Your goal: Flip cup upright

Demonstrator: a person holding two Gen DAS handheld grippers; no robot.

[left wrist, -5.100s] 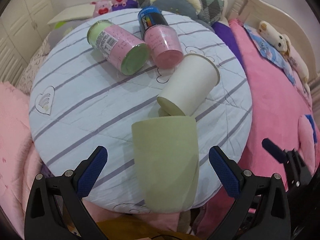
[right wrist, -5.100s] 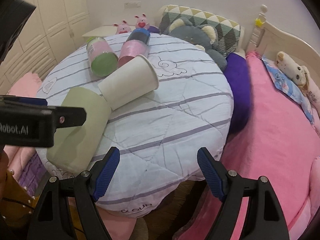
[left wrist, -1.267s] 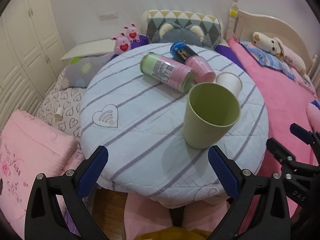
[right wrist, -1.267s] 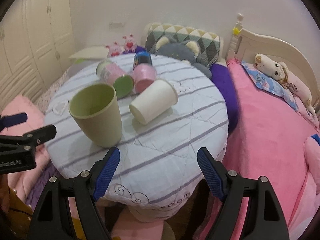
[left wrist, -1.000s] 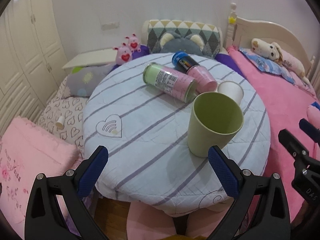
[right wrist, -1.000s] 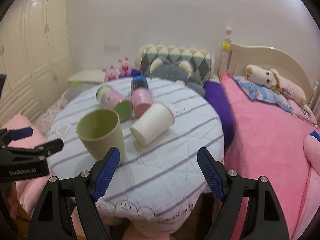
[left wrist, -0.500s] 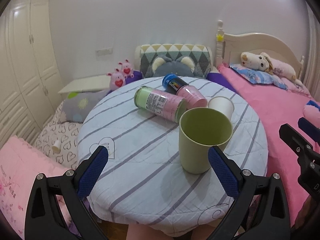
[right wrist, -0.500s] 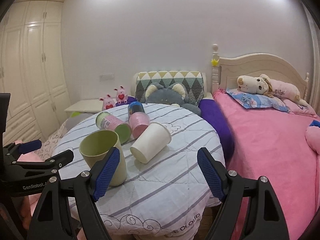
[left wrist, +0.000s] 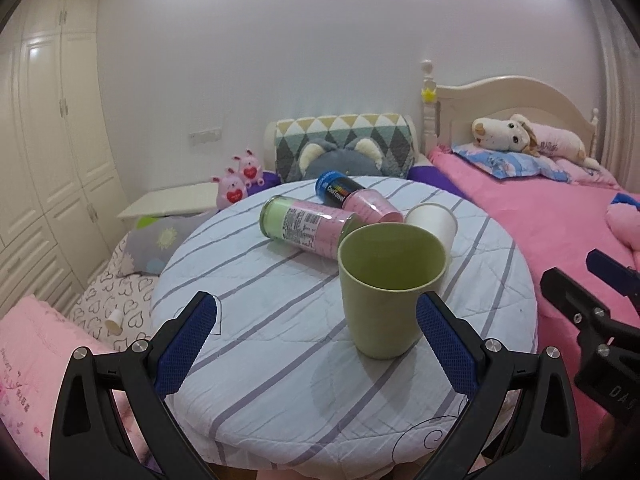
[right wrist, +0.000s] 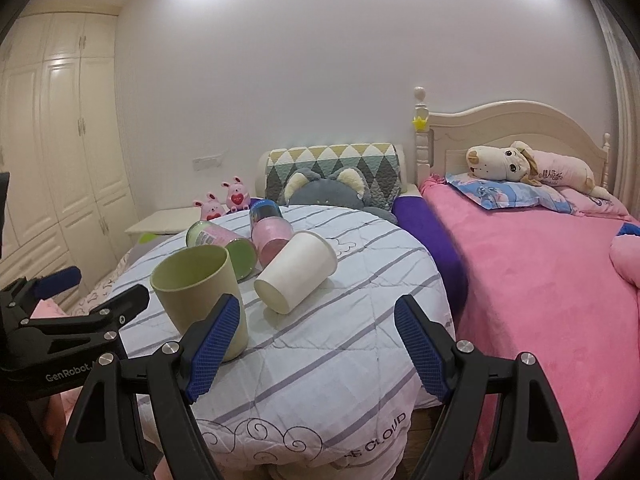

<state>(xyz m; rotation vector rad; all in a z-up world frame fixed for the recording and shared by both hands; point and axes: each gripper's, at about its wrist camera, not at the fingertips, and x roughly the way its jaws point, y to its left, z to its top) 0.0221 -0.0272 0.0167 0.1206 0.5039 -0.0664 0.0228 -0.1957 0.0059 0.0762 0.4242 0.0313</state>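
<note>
- The green cup stands upright on the round table, mouth up, nothing visible inside it.
- Left gripper: fingers spread wide, holding nothing; it sits short of the green cup, on the near side, with the right finger just beside the cup's base in the left wrist view.
- Right gripper: fingers also wide apart and holding nothing, near the table's front edge; in its own view the left finger overlaps the green cup's lower side, and whether they touch cannot be told.
- A white cup lies on its side just behind and to the right of the green cup, base toward the camera in the right wrist view.
- A pink can with a pale green end lies on its side behind the green cup, to the left.
- A second can, pink with a blue-and-black end, lies behind the green cup, beside the first can.
- A grey plush sits beyond the table's far edge, behind the green cup.
- The pink bed lies to the right of the green cup, past the table.
</note>
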